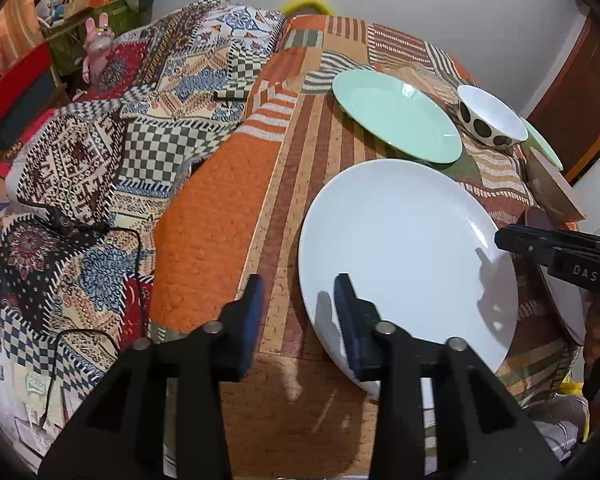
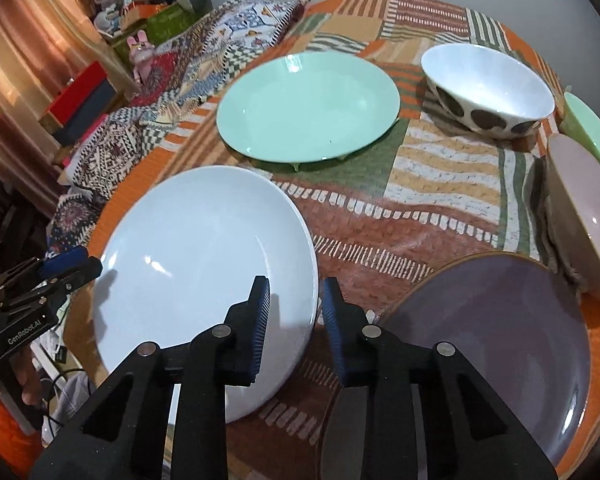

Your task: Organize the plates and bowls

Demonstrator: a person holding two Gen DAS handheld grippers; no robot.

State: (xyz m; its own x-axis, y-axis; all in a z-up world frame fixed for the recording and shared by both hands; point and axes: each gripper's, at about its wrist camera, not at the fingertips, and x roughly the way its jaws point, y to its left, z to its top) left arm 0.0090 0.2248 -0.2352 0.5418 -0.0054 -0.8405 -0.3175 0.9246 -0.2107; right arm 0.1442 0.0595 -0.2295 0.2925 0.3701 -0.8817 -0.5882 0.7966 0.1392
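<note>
A large white plate (image 1: 408, 256) (image 2: 204, 272) lies on the patterned tablecloth at the near side. My left gripper (image 1: 298, 304) is open, its jaws straddling the plate's left rim. My right gripper (image 2: 294, 308) is open, its jaws straddling the plate's right rim; it also shows in the left wrist view (image 1: 512, 238). A mint green plate (image 1: 396, 114) (image 2: 308, 108) lies behind it. A white bowl with dark dots (image 1: 490, 118) (image 2: 488, 88) stands at the back right. A grey-purple plate (image 2: 500, 340) lies near right.
A pinkish bowl (image 2: 584, 216) (image 1: 556, 188) and another mint green dish (image 2: 592, 132) sit at the right edge. A patchwork quilt (image 1: 112, 152) covers the surface to the left, with black cables (image 1: 136, 256) on it. Shelves with clutter (image 1: 28, 60) stand far left.
</note>
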